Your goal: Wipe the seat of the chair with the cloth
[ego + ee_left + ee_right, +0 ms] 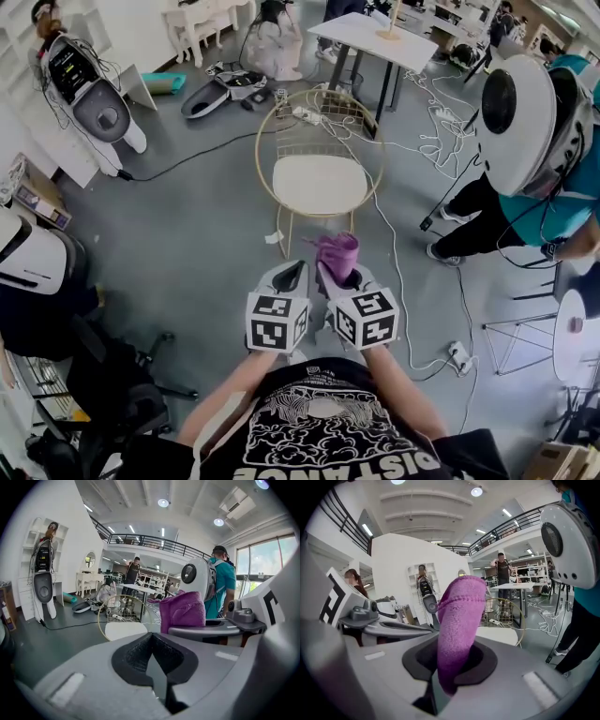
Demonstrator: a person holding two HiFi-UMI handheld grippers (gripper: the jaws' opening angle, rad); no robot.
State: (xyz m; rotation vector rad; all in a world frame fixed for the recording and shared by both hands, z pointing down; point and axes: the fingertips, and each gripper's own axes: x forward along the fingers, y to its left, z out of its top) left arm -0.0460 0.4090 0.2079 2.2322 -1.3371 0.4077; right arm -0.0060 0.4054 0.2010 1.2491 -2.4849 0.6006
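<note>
From the head view, I hold both claws low in front of my body, side by side and nearly touching. My left claw [289, 274] carries nothing. My right claw [339, 274] has the purple cloth [337, 251] standing up out of it. The chair [319, 141] stands on the grey floor ahead of both claws, apart from them. Its white seat [319, 185] is bare, with a gold wire ring around it as a back. Only this view shows that the cloth is in the air, short of the seat's front edge and not touching it. White cables lie on the floor to the right of the chair.

In the left gripper view, the two jaws of my left claw [152, 665] are pressed together, and there is nothing between the dark pads. The head view does not show this clearly. To the right I see the cloth [183, 611] from the side, folded and upright on my right claw. The chair [124, 629] is farther off, a little left of centre.

In the right gripper view, my right claw [450, 670] pinches the lower end of the cloth [458, 616] between its pads. The rest rises as a thick roll and bends over at the top. The seat [504, 634] shows just behind it, to the right. My left claw [382, 626] is beside me on the left.
</note>
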